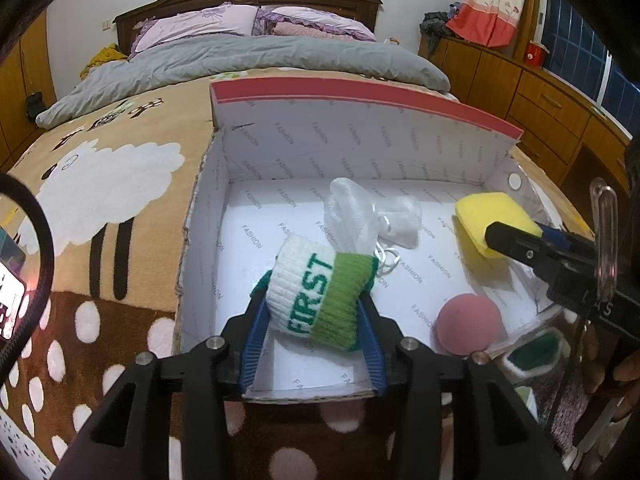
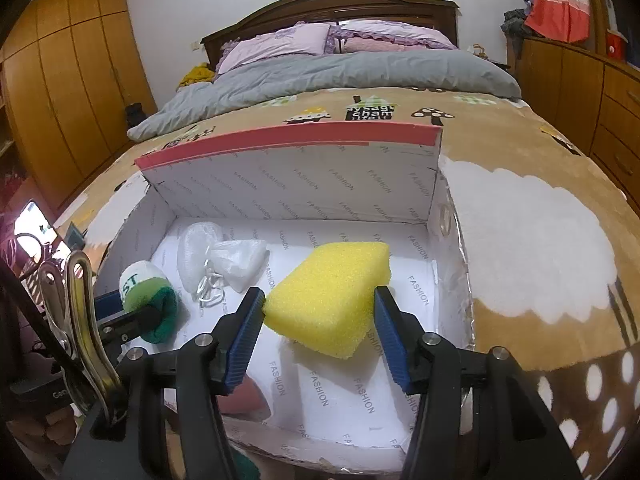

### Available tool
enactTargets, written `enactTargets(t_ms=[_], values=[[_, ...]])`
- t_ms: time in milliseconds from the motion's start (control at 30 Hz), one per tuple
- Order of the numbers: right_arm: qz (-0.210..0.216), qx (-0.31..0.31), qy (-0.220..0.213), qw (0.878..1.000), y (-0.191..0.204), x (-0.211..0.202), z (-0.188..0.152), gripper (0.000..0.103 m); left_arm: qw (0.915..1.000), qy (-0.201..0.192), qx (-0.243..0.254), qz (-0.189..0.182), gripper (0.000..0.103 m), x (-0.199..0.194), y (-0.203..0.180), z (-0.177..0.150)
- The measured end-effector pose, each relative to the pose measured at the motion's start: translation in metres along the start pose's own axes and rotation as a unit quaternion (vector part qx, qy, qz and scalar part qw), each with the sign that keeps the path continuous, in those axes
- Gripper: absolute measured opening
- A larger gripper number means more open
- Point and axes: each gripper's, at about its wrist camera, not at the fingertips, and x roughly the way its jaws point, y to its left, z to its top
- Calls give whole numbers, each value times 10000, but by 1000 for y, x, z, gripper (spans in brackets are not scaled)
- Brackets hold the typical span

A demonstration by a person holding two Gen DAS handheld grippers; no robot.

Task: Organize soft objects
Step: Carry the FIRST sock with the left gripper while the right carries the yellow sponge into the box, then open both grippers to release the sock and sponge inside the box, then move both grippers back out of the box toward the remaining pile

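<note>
Left claw (image 1: 316, 312) grips rolled white-green "FIRST" knit cuff (image 1: 320, 296) | right claw (image 2: 320, 320) clamps porous yellow sponge (image 2: 332, 296)

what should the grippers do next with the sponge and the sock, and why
Probably open both and let go. The left gripper is shut on the rolled sock and the right gripper on the yellow sponge, and both items appear to be already inside the cardboard box, above its floor near the mesh bag and pink ball.
</note>
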Motion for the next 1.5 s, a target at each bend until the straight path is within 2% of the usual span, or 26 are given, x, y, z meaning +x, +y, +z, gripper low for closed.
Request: enactTargets(t_ms=[400, 800, 1500], values=[[69, 235, -162, 9996, -6, -15, 1, 62, 9999, -104, -44, -31, 54, -18, -3, 3], [99, 165, -415, 9990, -3, -45, 4, 65, 9999, -122, -23, -73, 55, -35, -12, 0], [89, 228, -537, 9983, 4, -95, -33, 65, 9995, -84, -36, -300, 55, -72, -21, -27]])
